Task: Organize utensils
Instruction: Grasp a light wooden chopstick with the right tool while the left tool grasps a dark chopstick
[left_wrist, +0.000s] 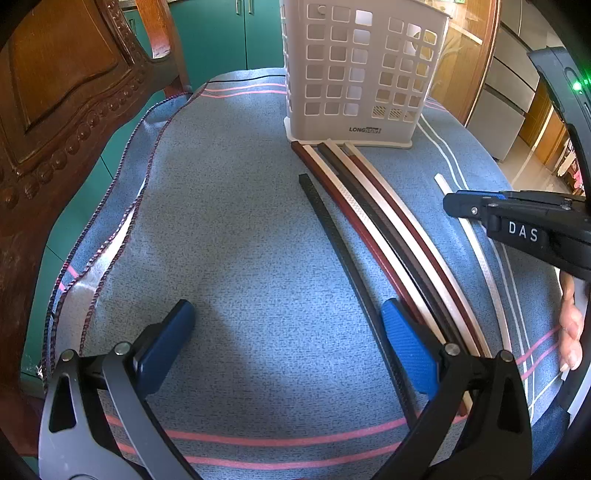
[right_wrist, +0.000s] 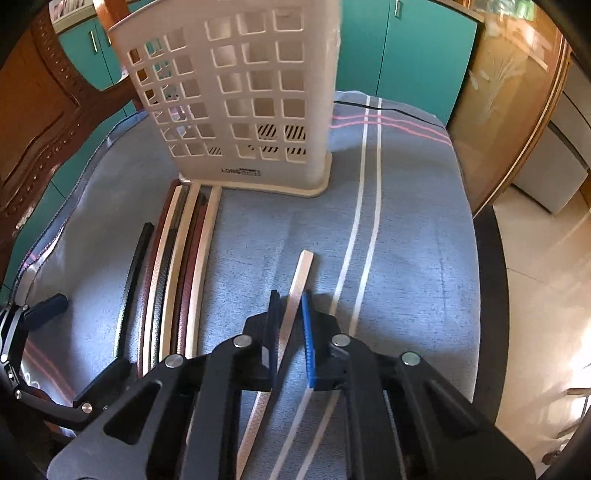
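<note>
A white perforated utensil basket (left_wrist: 354, 74) stands upright at the far side of the blue cloth; it also shows in the right wrist view (right_wrist: 243, 99). Several chopsticks, red, white and black, lie side by side (left_wrist: 373, 206) with their ends against its base, also in the right wrist view (right_wrist: 177, 266). One black chopstick (left_wrist: 332, 236) lies apart on their left. A single white chopstick (right_wrist: 295, 291) lies to the right, between the pads of my right gripper (right_wrist: 290, 325), whose jaws are nearly closed around it. My left gripper (left_wrist: 288, 332) is open and empty above the cloth.
The blue cloth (left_wrist: 229, 221) with pink and white stripes covers the table. A carved wooden chair (left_wrist: 55, 110) stands at the left. Teal cabinets (right_wrist: 406, 48) are behind. The table's right edge drops to a tiled floor (right_wrist: 535, 277).
</note>
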